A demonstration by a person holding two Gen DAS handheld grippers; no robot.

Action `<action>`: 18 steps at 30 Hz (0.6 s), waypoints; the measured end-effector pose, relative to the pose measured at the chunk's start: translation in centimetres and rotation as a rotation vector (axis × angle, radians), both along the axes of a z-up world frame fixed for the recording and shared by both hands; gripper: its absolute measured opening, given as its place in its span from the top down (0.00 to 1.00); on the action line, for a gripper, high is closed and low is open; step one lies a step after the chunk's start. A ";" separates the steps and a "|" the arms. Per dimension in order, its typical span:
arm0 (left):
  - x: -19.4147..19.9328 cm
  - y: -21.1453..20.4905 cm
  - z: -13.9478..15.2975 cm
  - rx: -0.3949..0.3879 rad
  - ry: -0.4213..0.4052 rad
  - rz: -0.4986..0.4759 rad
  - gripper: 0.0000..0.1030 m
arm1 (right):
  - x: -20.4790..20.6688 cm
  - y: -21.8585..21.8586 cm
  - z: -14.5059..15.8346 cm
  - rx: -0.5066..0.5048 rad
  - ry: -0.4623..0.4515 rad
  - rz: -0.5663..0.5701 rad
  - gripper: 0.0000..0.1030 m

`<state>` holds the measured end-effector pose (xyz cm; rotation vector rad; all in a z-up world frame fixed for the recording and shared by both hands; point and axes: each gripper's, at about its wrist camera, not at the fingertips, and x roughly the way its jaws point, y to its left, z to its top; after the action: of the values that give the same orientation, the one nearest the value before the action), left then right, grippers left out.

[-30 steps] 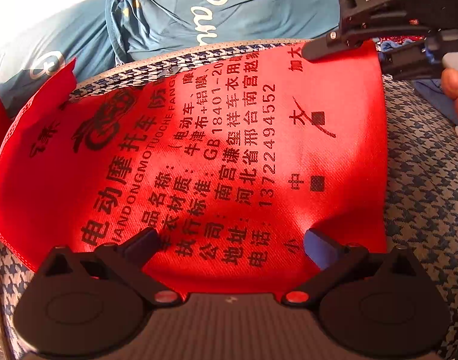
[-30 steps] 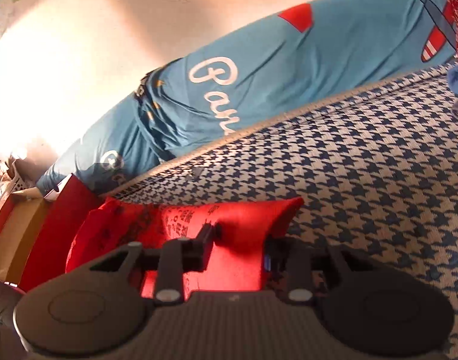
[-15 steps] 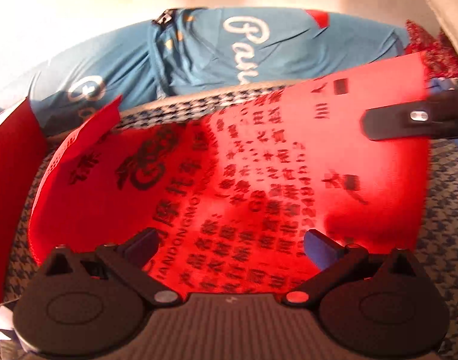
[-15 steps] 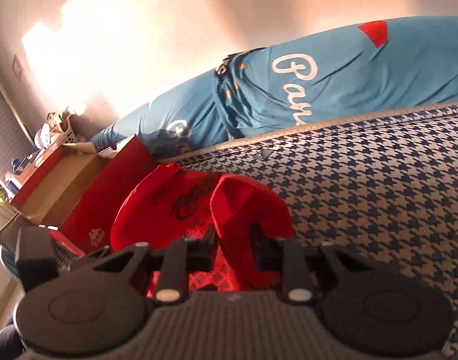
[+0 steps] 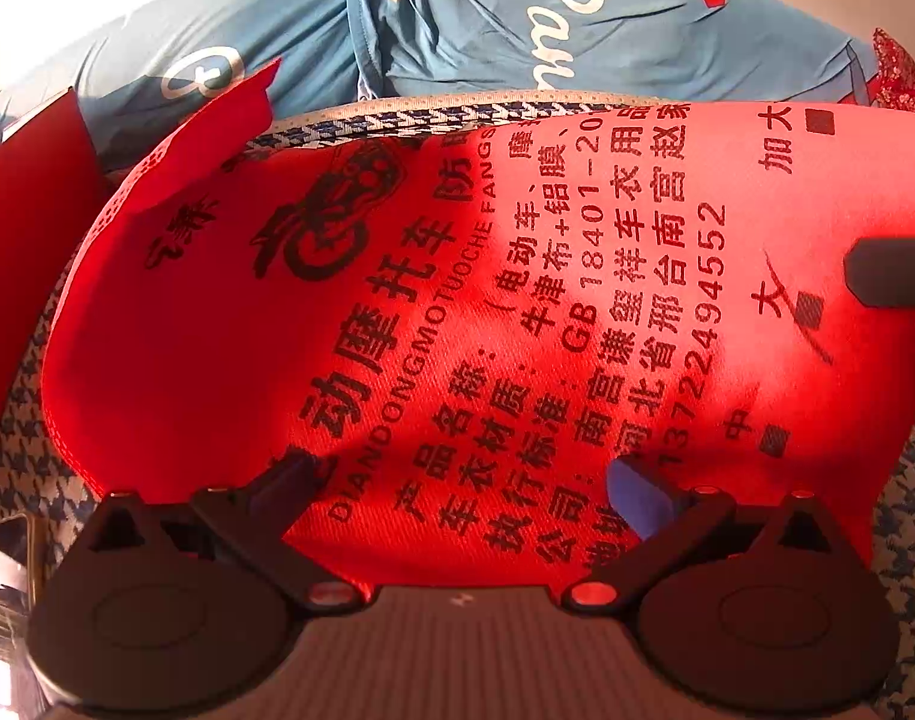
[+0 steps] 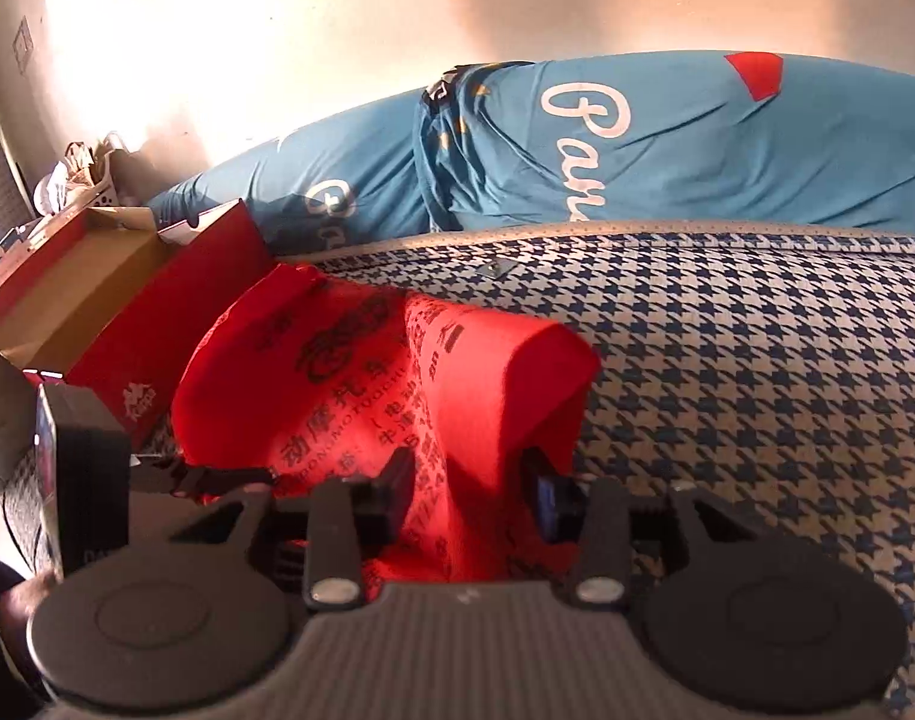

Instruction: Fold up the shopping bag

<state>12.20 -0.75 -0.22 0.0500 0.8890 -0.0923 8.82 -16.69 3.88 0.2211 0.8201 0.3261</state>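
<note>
My bed, houndstooth cover: red printed bag spread flat on it, blue quilt along far edge.

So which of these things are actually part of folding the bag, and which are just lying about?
Part of the job:
- red non-woven shopping bag with black print
- left gripper, open over it
- right gripper, jaws just opened, bag fabric between them

Lying about:
- blue pillow with white lettering
- red and brown cardboard box
- houndstooth bed cover
</note>
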 end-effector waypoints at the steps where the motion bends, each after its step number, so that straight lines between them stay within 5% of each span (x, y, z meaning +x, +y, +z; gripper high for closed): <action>1: -0.2 0.0 0.1 0.000 0.000 0.000 0.00 | 0.1 -0.1 0.0 -0.014 0.000 -0.013 0.40; 3: -0.5 0.0 0.1 0.002 0.000 -0.002 0.00 | 0.2 -0.4 0.2 -0.056 -0.018 -0.048 0.27; 9: -0.8 0.0 0.2 0.005 -0.005 -0.004 0.00 | 0.9 -2.2 1.4 -0.122 -0.103 -0.130 0.22; 14: -0.8 0.2 0.2 0.001 -0.008 -0.007 0.00 | 3.8 -2.5 3.3 -0.094 -0.163 -0.017 0.05; 18: -0.8 0.2 0.2 0.000 -0.011 -0.008 0.00 | 6.4 -1.6 3.8 -0.089 -0.177 0.067 0.02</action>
<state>11.36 -0.59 -0.03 0.0538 0.8781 -0.0999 15.24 -18.34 7.67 0.0801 0.6664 0.3656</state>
